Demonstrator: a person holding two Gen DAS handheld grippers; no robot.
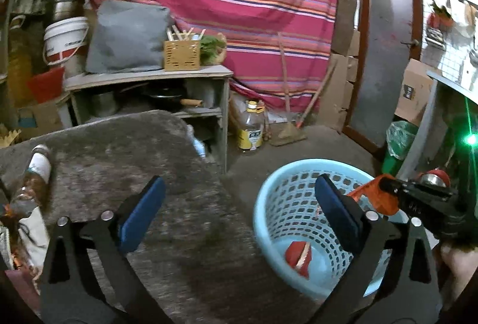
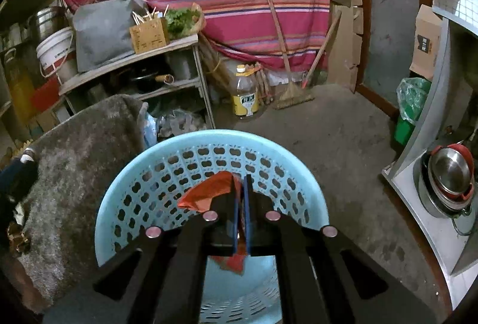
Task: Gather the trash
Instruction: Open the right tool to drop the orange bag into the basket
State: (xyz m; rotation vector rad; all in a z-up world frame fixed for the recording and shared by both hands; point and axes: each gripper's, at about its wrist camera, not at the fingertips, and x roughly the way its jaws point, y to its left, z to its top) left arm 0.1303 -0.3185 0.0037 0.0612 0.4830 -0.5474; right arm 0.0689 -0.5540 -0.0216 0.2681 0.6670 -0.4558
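A light blue perforated basket (image 1: 286, 204) (image 2: 167, 174) stands on the floor beside a grey fuzzy surface (image 1: 125, 162). A red wrapper (image 1: 298, 256) shows low inside the basket in the left wrist view. My right gripper (image 2: 240, 183) is shut on a red wrapper (image 2: 206, 195) and holds it over the basket. My left gripper (image 1: 239, 204) is open and empty above the grey surface's edge. A plastic bottle (image 1: 33, 177) lies at the surface's left, with other litter (image 1: 21, 234) below it. The right gripper's body (image 1: 418, 198) shows over the basket's right rim.
A shelf unit (image 1: 149, 79) holds a grey cushion, a wooden box and pans. An oil bottle (image 1: 251, 127) and a broom (image 1: 289, 130) stand by a striped cloth. A green bin (image 2: 409, 112) and a counter with metal bowls (image 2: 448, 174) are on the right.
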